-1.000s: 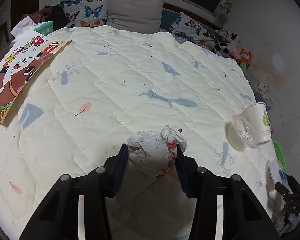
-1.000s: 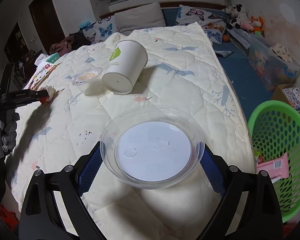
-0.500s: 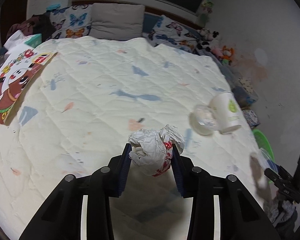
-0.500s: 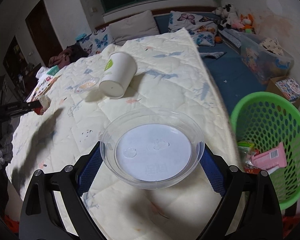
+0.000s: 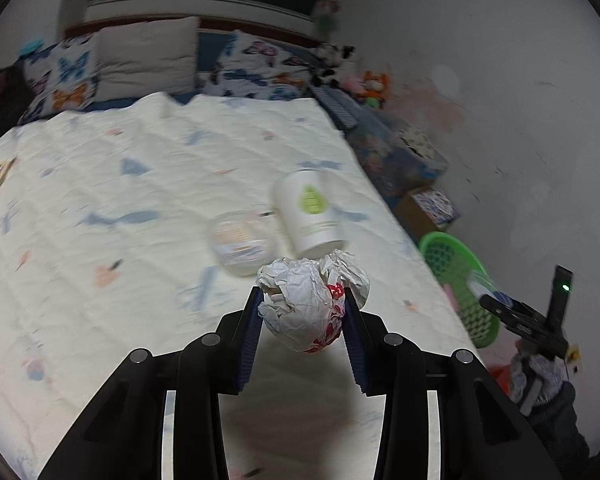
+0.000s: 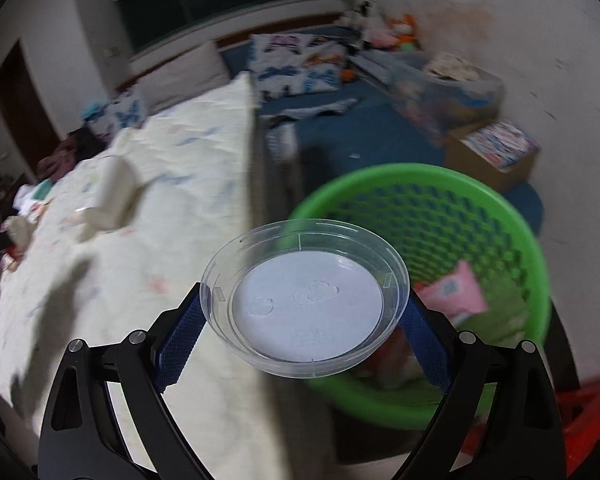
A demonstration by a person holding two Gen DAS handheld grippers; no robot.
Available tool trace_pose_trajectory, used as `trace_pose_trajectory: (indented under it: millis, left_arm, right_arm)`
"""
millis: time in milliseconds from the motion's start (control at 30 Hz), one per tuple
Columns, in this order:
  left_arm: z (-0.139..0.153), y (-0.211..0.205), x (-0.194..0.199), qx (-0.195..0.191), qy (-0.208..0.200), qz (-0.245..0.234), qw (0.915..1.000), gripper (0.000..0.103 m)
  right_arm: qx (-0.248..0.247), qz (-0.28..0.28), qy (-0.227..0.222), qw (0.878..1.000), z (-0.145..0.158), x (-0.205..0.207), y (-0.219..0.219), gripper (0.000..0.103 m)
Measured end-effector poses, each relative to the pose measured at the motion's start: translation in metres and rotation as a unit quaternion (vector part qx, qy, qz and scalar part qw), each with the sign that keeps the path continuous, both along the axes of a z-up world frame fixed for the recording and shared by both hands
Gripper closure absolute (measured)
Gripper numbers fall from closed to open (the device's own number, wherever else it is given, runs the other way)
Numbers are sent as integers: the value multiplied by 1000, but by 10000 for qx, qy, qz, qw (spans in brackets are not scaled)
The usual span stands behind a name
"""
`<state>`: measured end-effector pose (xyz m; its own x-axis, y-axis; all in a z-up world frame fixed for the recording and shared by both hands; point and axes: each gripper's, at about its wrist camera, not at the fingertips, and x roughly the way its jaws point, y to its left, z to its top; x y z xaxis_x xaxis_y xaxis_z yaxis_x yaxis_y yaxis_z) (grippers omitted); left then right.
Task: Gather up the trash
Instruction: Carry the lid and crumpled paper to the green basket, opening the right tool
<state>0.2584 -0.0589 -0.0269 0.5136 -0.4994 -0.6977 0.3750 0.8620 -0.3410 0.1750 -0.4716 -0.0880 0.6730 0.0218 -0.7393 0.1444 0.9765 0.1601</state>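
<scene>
Fingers (image 5: 256,320) of the left gripper (image 5: 300,320) pinch crumpled paper (image 5: 310,304) above the bed (image 5: 100,184); right gripper (image 6: 304,312) clamps a clear lid (image 6: 304,296), tilted down past the bed's right edge over the green basket (image 6: 440,216).

Motion is blurring the paper cup (image 6: 114,192) on the quilt (image 6: 180,184); the clear lid (image 6: 306,296) is hiding part of the green basket (image 6: 512,216).

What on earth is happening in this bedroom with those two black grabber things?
A person is clearing rubbish off a bed, with a hand-held gripper in each hand. The left gripper is clamped on a crumpled paper wad above the quilt. The right gripper holds a clear plastic lid in front of a green basket beside the bed, which already holds some trash. A white paper cup and a small clear container lie on the quilt.
</scene>
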Motion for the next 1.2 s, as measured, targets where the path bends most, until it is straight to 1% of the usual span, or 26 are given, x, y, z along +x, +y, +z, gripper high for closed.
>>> trace_pose_trajectory:
  millis: [233, 367, 533, 667, 733, 833, 933, 1033, 1200]
  left_arm:
    - [5, -59, 0, 17, 13, -477, 9989, 65]
    - [7, -92, 0, 49, 24, -735, 9973, 65]
    - [8, -130, -2, 80, 16, -1047, 9945, 65]
    - [8, -158, -3, 70, 48, -1270, 9919, 65]
    - [7, -173, -5, 56, 78, -1371, 9905, 65]
    - [7, -191, -6, 92, 68, -1509, 9885, 65]
    - [4, -207, -4, 80, 109, -1625, 9866, 65]
    - [1, -226, -4, 100, 149, -1745, 9845, 65]
    - [-9, -262, -3, 215, 229, -1930, 9807, 65]
  right_arm:
    - [-27, -366, 298, 9989, -20, 10, -46, 12]
    - [-19, -453, 386, 9982, -31, 18, -60, 11]
    - [-8, -458, 401, 9981, -37, 24, -70, 11]
    - [-24, -445, 300, 9986, -33, 24, -72, 9]
    - [-126, -505, 224, 9984, -29, 21, -74, 9]
    - [-132, -505, 141, 9985, -25, 16, -77, 9]
    - [-84, -501, 24, 9987, -17, 4, -80, 9]
    - [-159, -624, -153, 9978, -6, -13, -82, 9]
    - [-155, -722, -320, 9968, 8, -43, -86, 9]
